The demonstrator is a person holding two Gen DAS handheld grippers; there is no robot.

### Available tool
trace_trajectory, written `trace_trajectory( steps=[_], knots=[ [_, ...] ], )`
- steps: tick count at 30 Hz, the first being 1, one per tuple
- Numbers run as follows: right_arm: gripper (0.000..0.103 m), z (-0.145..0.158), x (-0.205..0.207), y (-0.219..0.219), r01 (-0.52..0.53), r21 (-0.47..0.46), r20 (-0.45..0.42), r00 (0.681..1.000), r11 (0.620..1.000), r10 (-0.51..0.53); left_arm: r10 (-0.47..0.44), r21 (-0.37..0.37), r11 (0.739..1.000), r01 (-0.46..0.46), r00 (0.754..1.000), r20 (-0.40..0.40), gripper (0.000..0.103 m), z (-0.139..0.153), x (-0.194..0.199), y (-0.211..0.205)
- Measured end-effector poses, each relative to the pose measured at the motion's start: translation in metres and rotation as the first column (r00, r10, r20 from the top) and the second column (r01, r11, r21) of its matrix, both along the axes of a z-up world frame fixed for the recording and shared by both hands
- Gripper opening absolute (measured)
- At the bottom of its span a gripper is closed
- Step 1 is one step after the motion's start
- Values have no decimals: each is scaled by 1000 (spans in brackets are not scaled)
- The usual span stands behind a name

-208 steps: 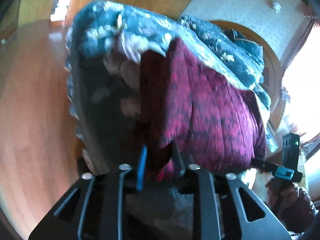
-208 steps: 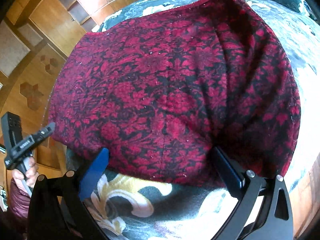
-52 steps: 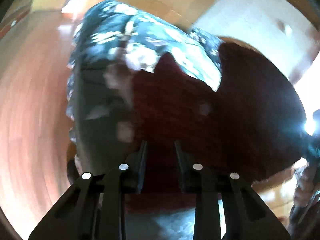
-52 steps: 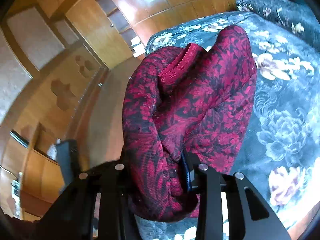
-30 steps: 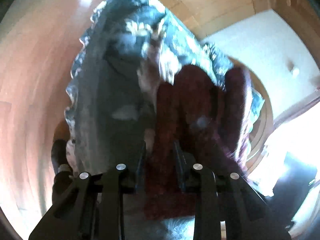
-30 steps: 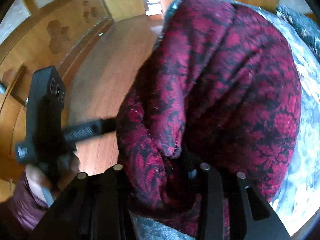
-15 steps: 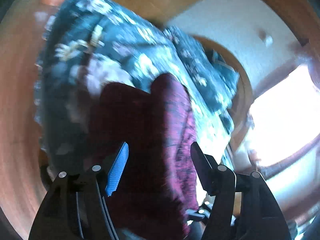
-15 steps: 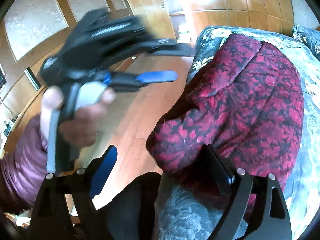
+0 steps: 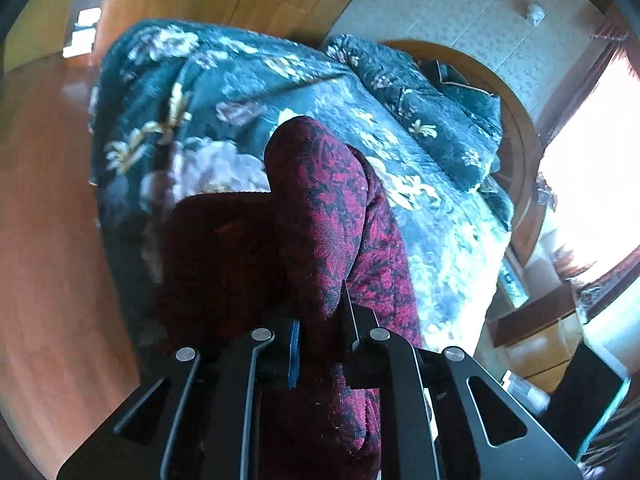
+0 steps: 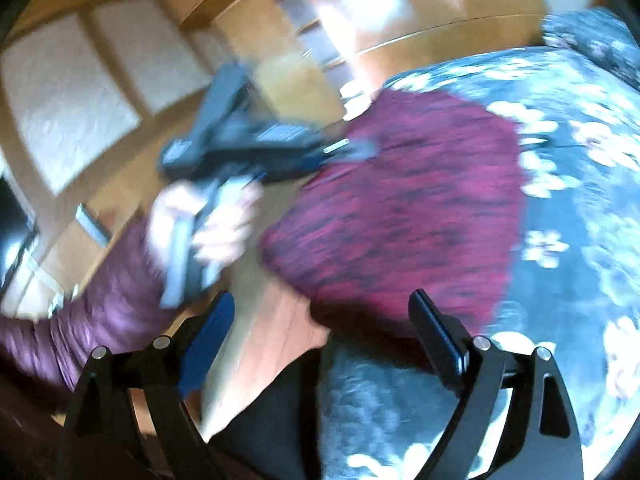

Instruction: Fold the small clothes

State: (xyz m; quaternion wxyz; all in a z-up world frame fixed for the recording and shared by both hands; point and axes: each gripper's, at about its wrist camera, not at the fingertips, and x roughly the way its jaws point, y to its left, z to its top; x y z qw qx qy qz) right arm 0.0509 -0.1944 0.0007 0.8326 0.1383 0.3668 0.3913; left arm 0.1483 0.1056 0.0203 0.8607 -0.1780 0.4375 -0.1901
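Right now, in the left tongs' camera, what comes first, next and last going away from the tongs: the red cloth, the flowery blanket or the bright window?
1. The red cloth: right between the left tongs, which are closing on it.
2. The flowery blanket: spread under and beyond the cloth.
3. The bright window: far right, past the bed.
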Motion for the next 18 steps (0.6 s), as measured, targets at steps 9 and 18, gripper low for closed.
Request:
trace_trajectory(
  steps=[9,18],
  knots=[
    [75,0,71,43,41,-102,42,998,994,-37,126,-43,991,-128,991,-50,14,-39,-28,43],
    [77,-73,81,131,73,-476,171,985,877,11,254,36,967,-252,963,-85,24,-87,-35,47]
  ],
)
